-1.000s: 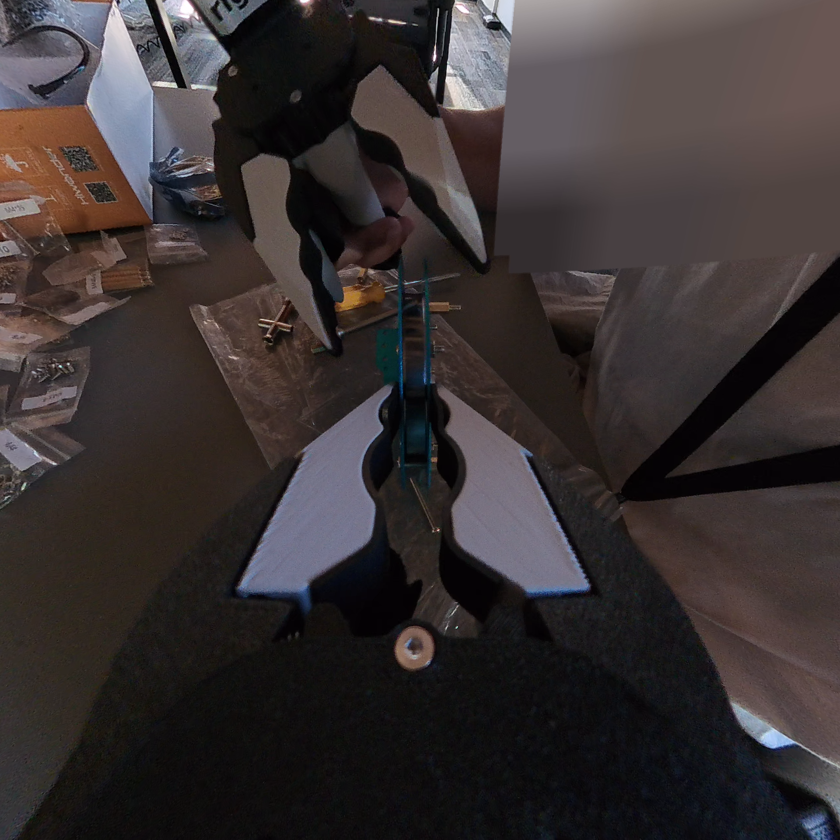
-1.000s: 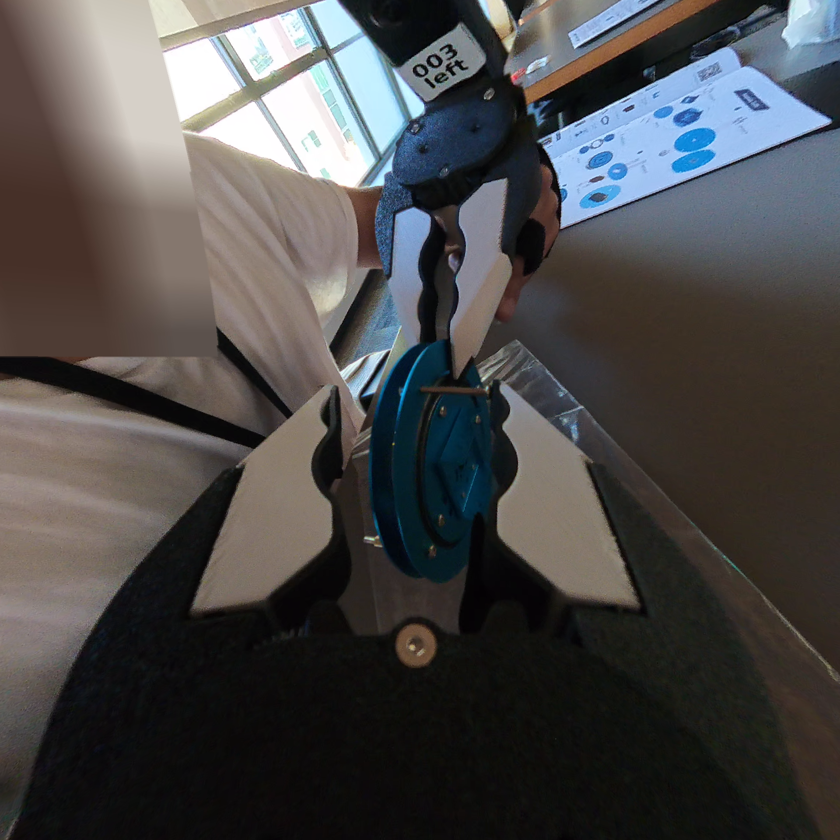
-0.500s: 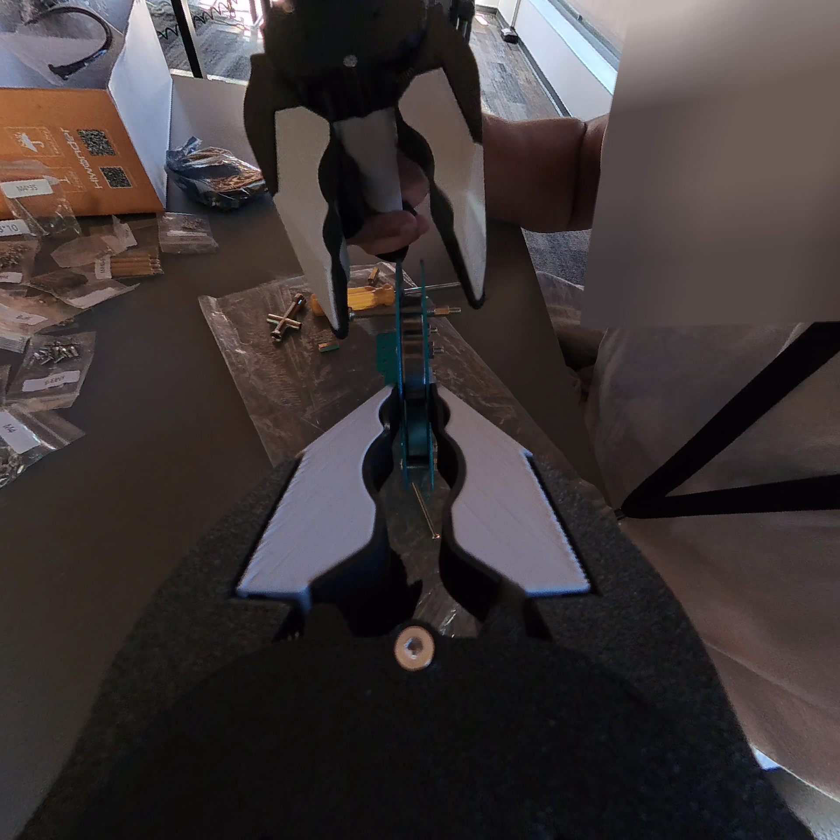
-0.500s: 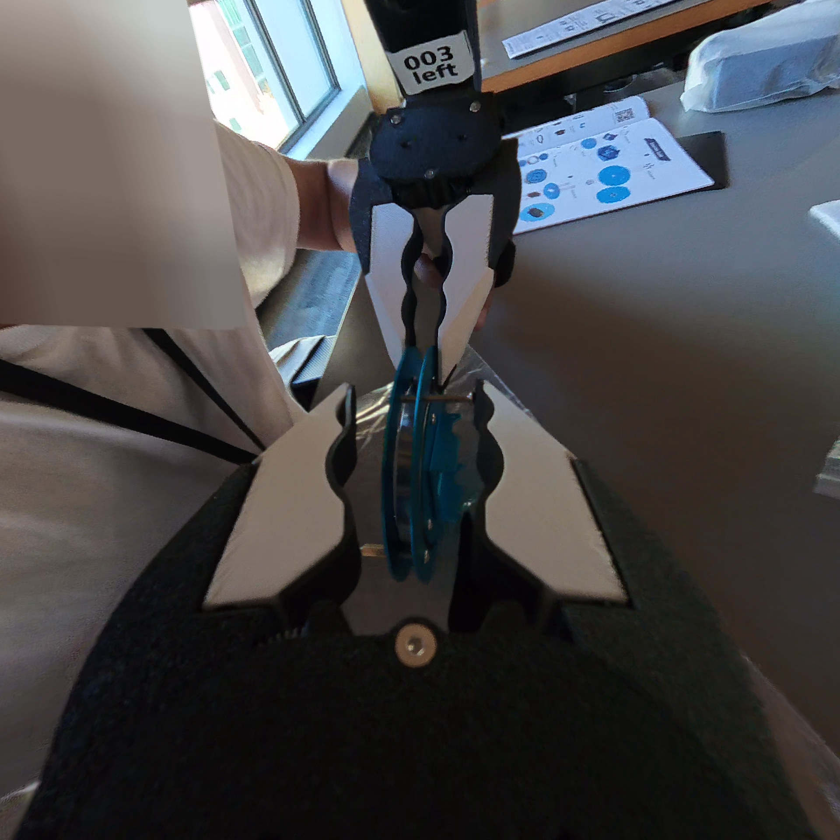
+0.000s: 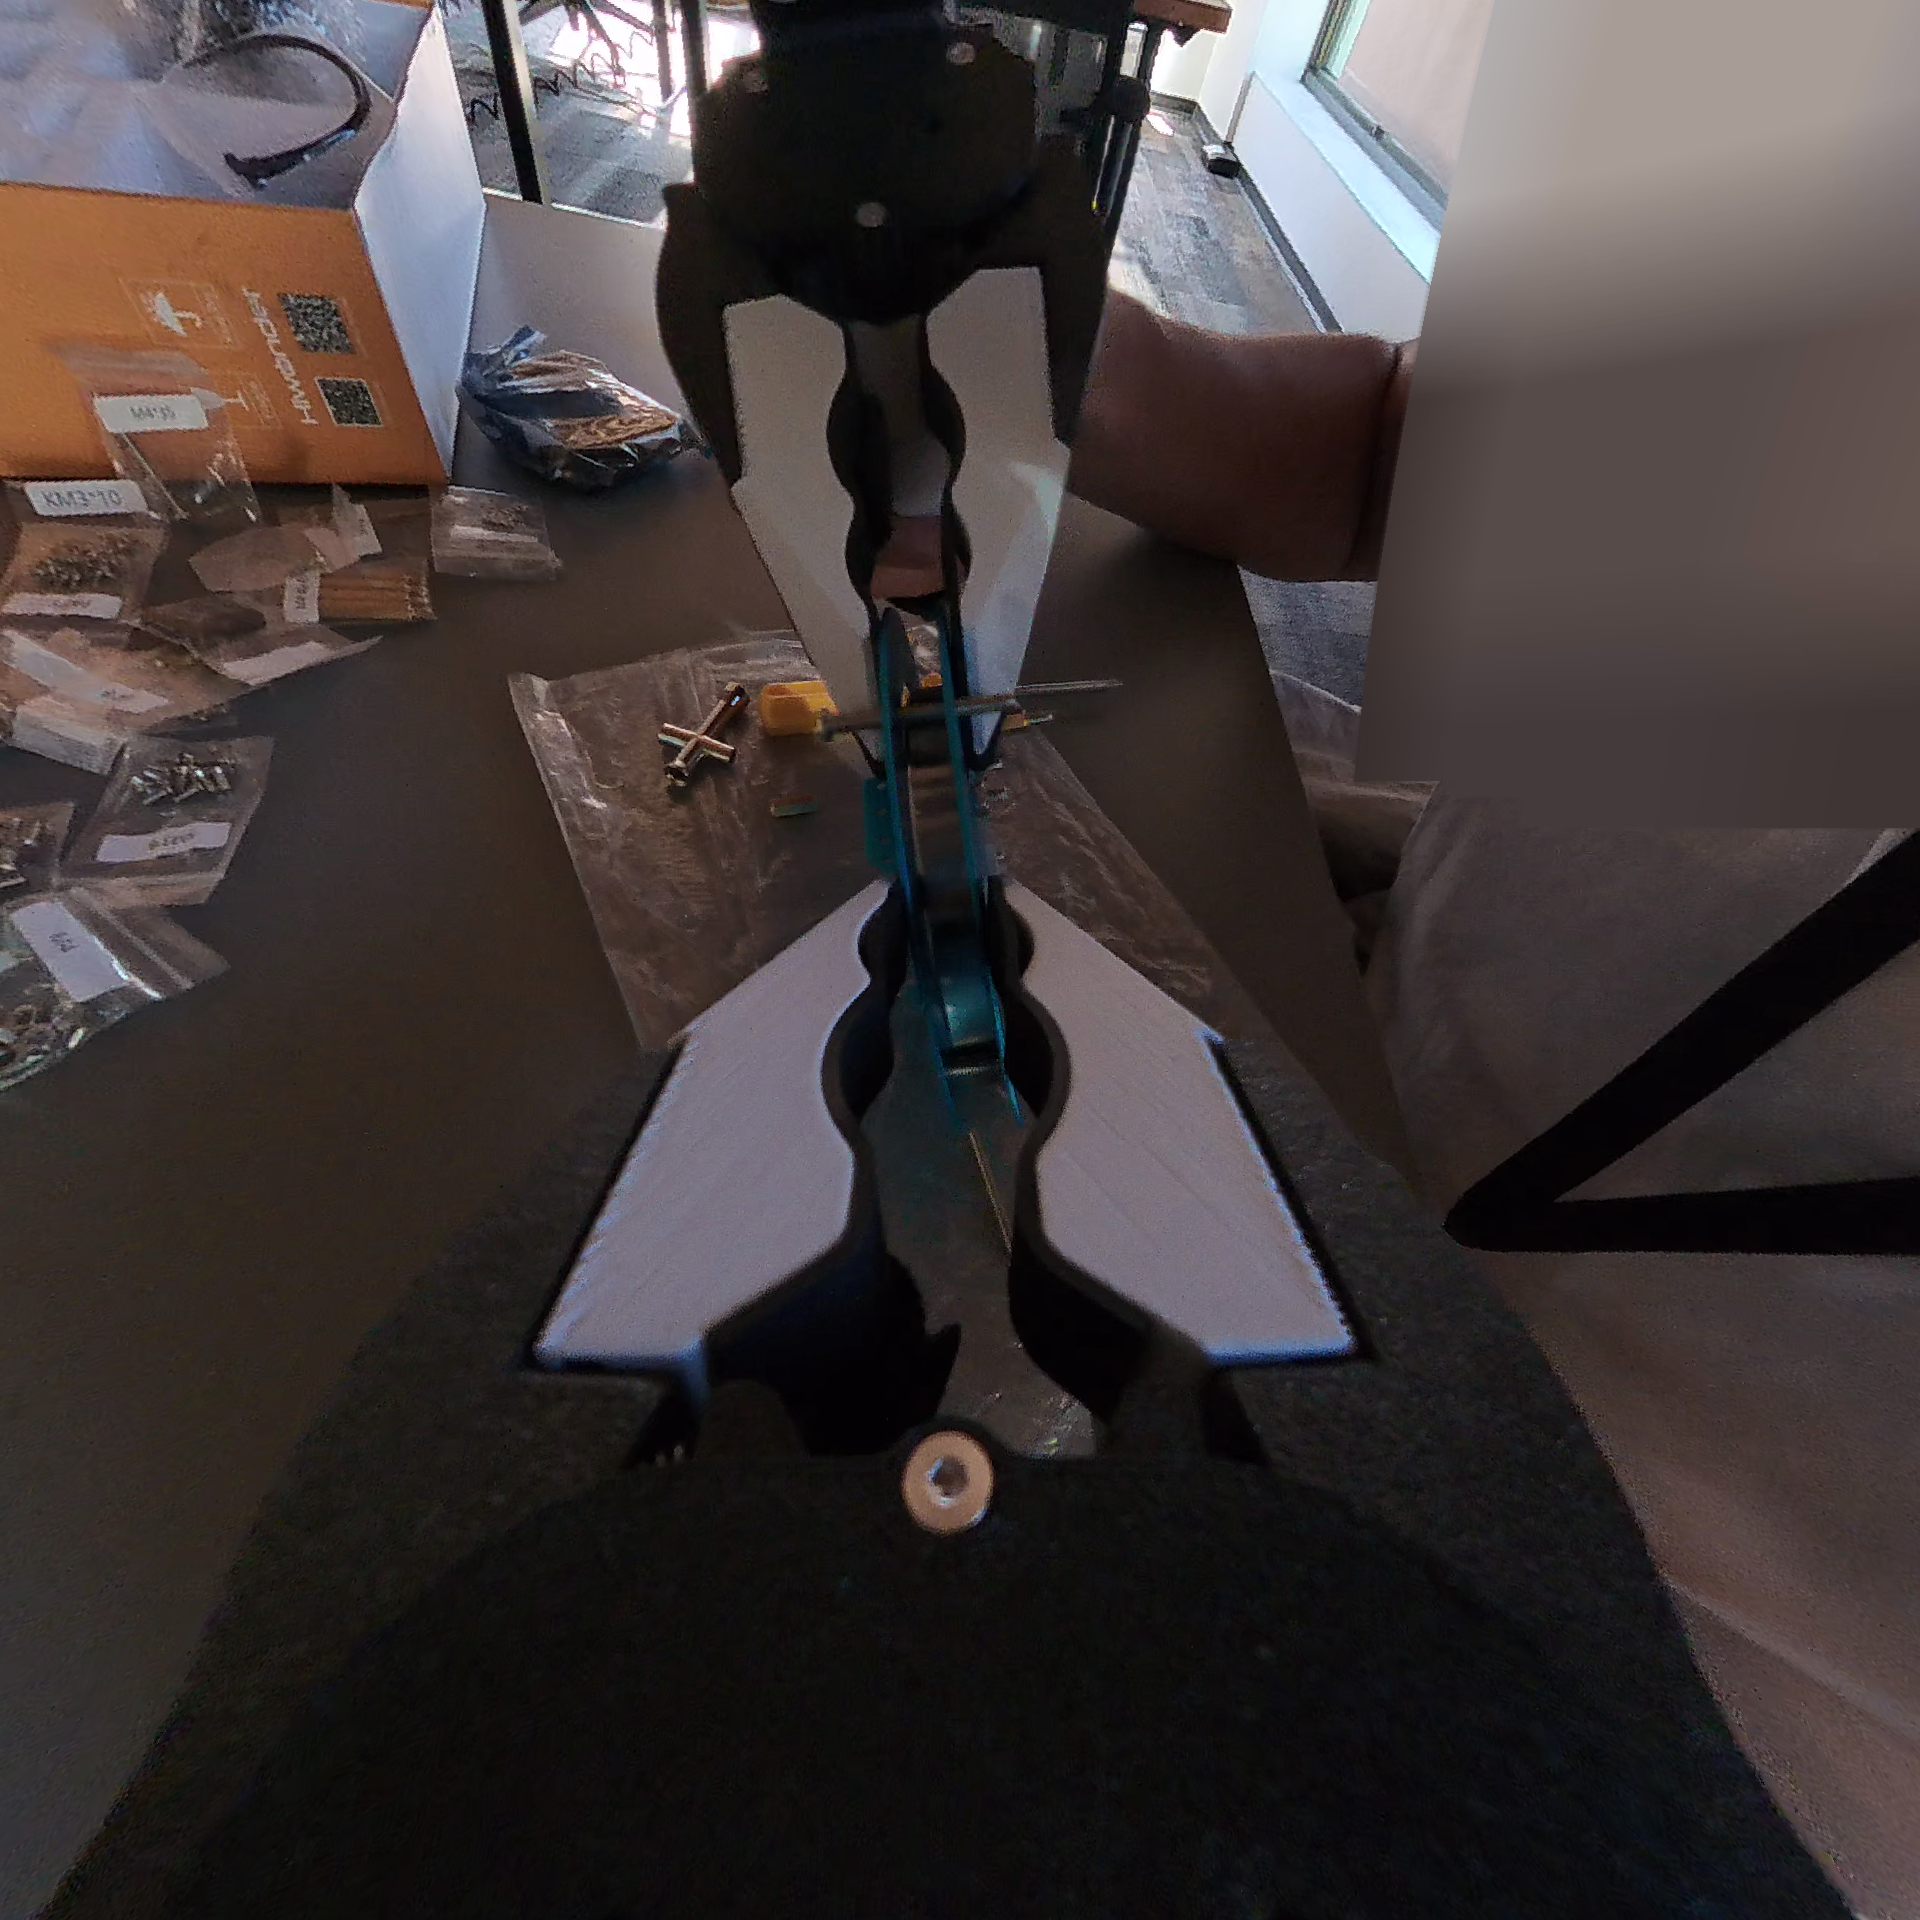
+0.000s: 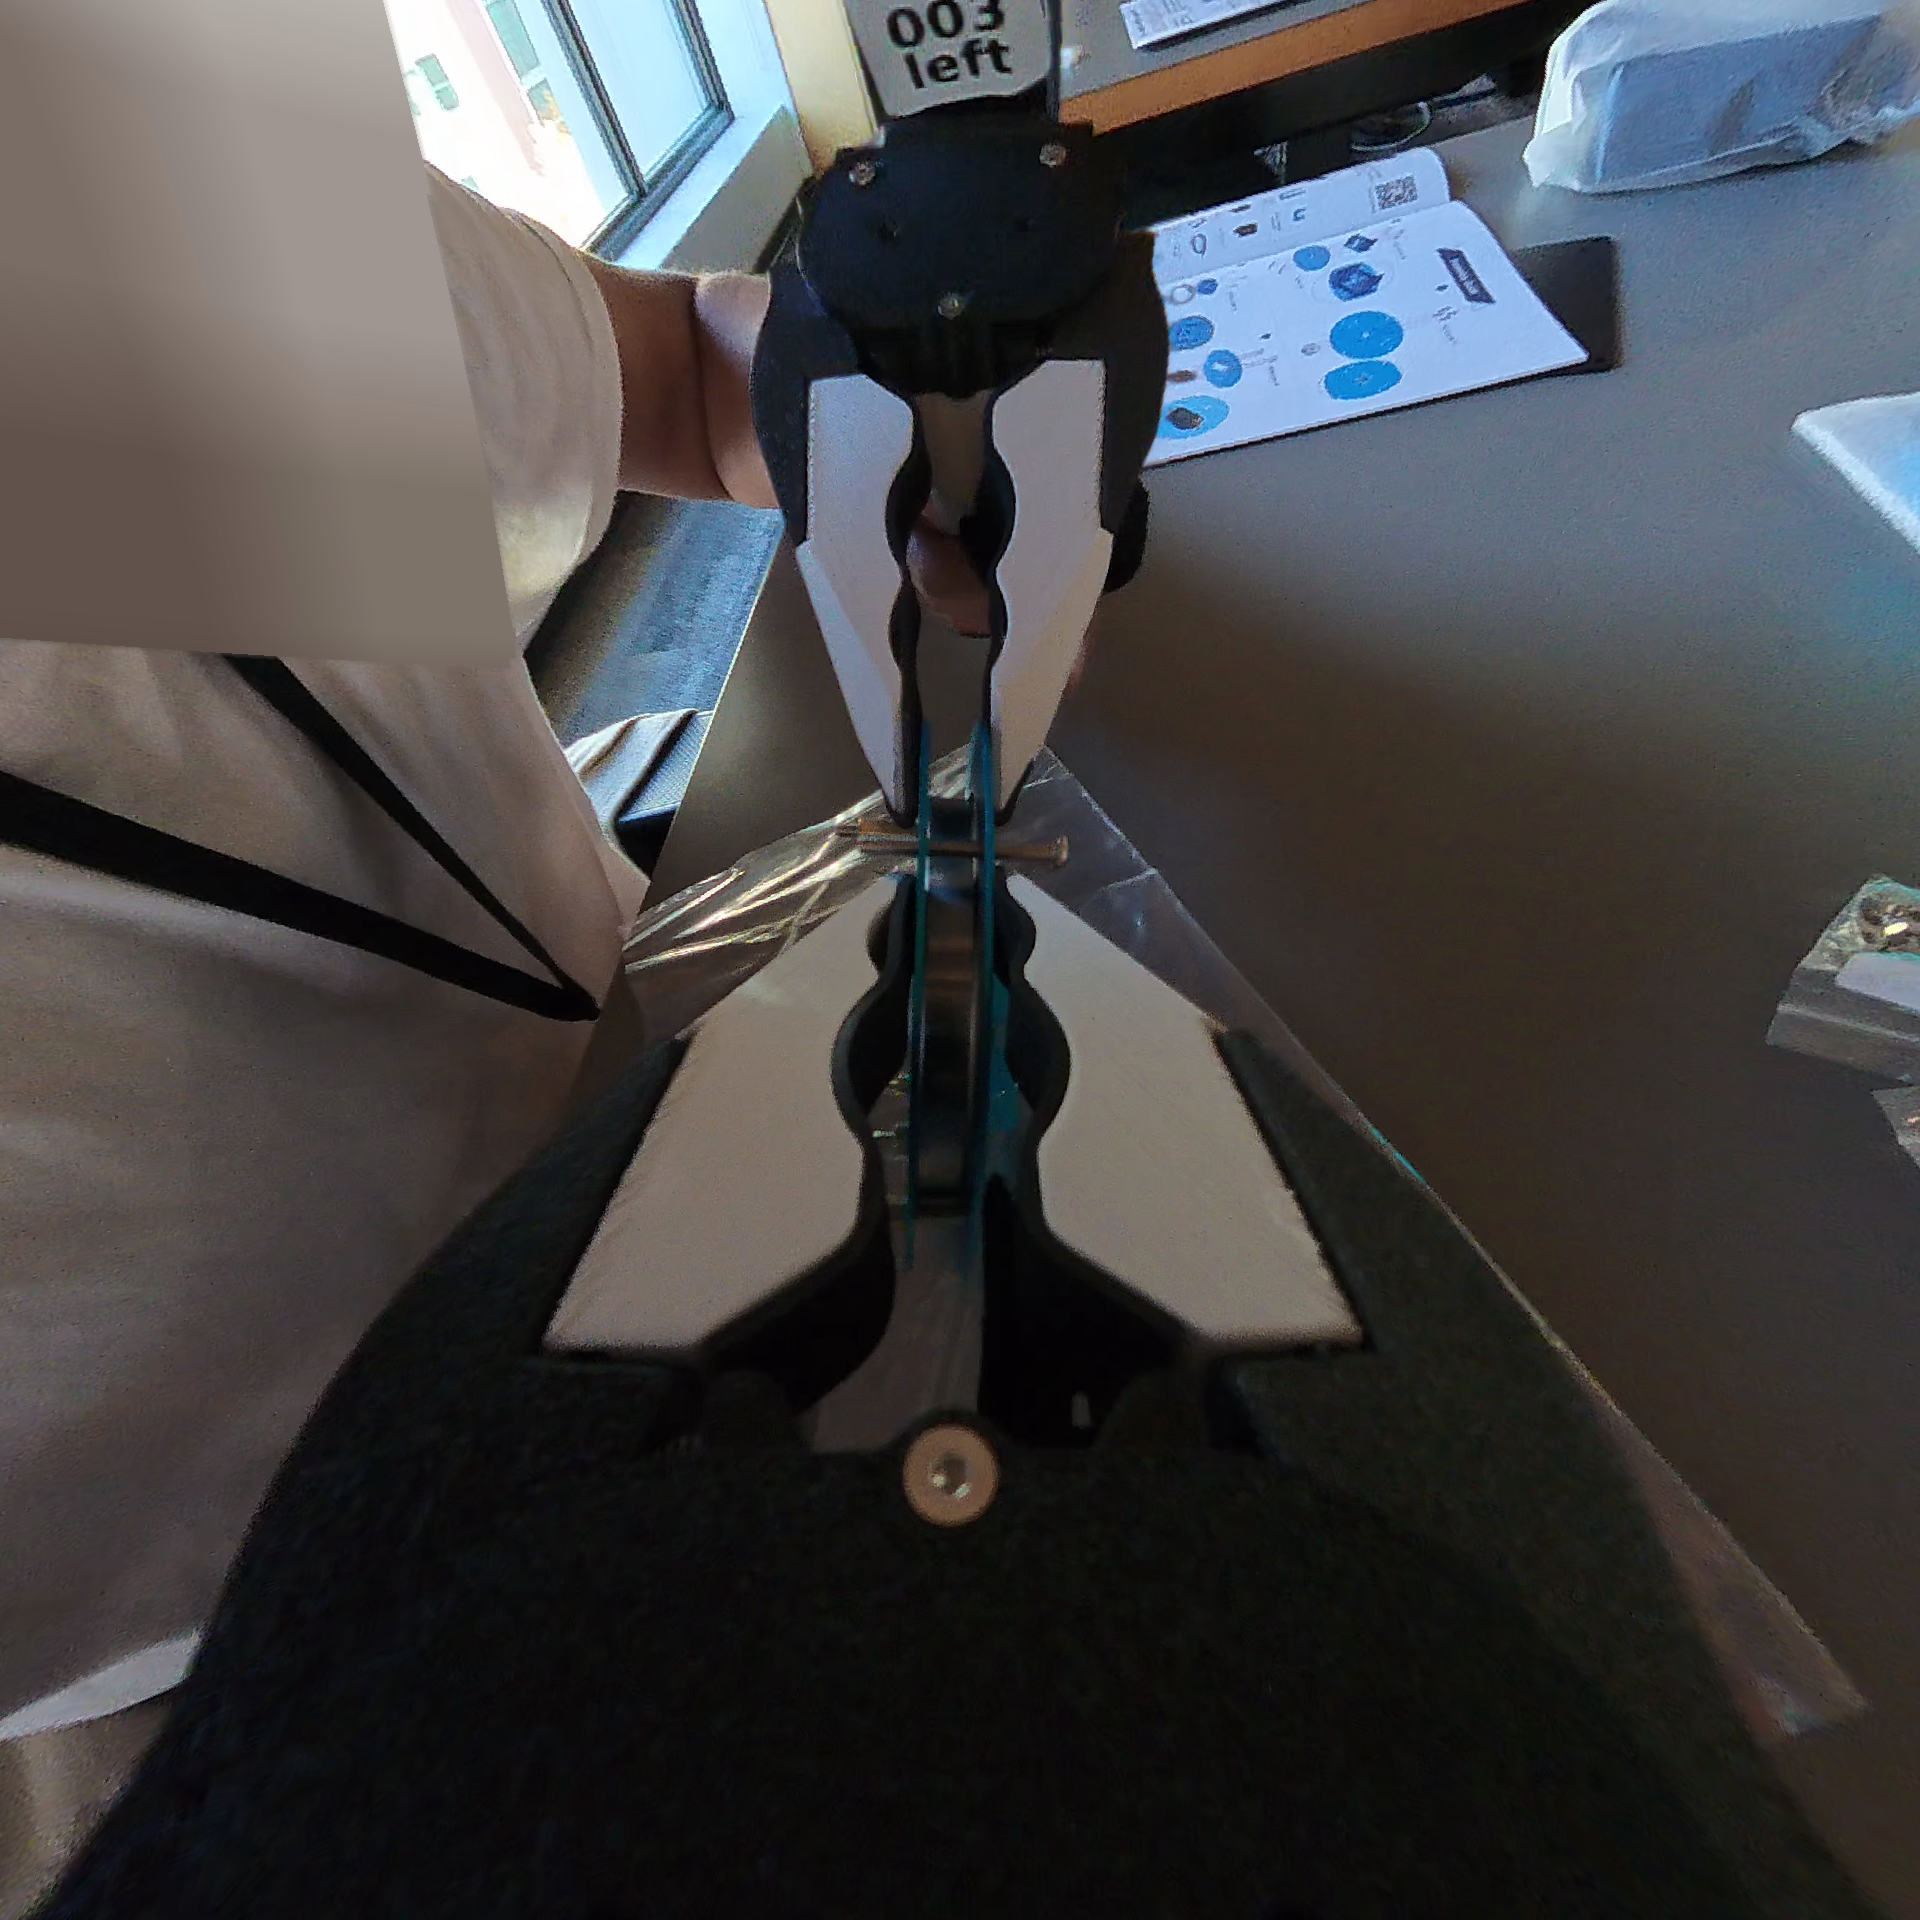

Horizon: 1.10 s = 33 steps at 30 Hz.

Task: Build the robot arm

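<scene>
The left claw [image 5: 943, 940] is clamped on the near rim of a blue double-disc wheel [image 5: 920, 831], which stands edge-on between its two white fingers [image 5: 748, 1143]. The right claw [image 5: 920, 665] faces it from the far side, and its tips are pressed onto the opposite rim of the same wheel. The wheel is thus held up between both claws, above the tabletop [image 5: 312, 1091].

A thin metal pin [image 6: 961, 840] passes crosswise through both discs near the left claw's tips in the right wrist view, sticking out on either side.

Below the wheel lies a clear plastic sheet [image 5: 675, 862] on the dark tabletop. On the sheet rest a small metal cross wrench [image 5: 707, 727] and a yellow block [image 5: 792, 707], both just beside the right claw's tips and apart from them.

To the left side of the left wrist view are many small clear bags of screws [image 5: 156, 810], each bearing a white label. Behind them stands an orange and white cardboard box [image 5: 208, 343], with a dark blue bag [image 5: 571, 416] near its corner.

In the right wrist view, an open instruction booklet [image 6: 1351, 322] with blue pictures lies on the tabletop well beyond the claws. A wrapped pale bundle [image 6: 1725, 94] sits farther back at the upper right.

A person in a pale shirt [image 6: 260, 1039] with a black strap across it holds both tools.
</scene>
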Available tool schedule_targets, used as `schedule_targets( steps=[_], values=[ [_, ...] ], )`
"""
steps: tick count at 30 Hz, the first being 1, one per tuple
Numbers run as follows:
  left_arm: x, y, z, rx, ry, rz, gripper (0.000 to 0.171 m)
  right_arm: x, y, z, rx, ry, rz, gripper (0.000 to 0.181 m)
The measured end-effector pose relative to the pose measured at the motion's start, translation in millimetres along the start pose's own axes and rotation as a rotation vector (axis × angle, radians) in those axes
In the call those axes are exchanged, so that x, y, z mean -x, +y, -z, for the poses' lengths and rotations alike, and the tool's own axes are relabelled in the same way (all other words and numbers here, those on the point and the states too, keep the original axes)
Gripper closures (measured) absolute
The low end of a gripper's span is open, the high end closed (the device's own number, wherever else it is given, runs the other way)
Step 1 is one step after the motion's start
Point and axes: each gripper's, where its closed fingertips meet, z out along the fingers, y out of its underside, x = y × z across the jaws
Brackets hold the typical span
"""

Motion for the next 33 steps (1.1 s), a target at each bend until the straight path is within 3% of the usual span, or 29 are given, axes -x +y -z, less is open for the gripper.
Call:
schedule_targets(
  steps=[12, 18, 25, 26, 33],
  values=[
    [-5.0, 4.8, 5.9, 0.062, 0.032, -0.049, 0.156, 3.5, 13.1, 3.7, 0.067, -0.039, 0.004, 0.17],
    [-2.3, -19.3, 5.4, -0.021, 0.073, -0.008, 0.121, 9.2, 10.9, 0.3, 0.063, -0.063, 0.034, 0.17],
    [-11.9, -18.3, -5.5, -0.006, 0.16, -0.078, 0.13, 8.2, 10.9, 0.9, 0.054, -0.071, 0.045, 0.17],
    [-11.5, -17.6, -7.1, 0.0, 0.147, -0.093, 0.141, 6.2, 10.7, 0.9, 0.053, -0.068, 0.045, 0.169],
    [8.8, -13.2, -7.6, 0.014, -0.084, -0.171, 0.149, -14.0, 9.4, 1.2, 0.042, -0.013, 0.013, 0.161]
  ],
)
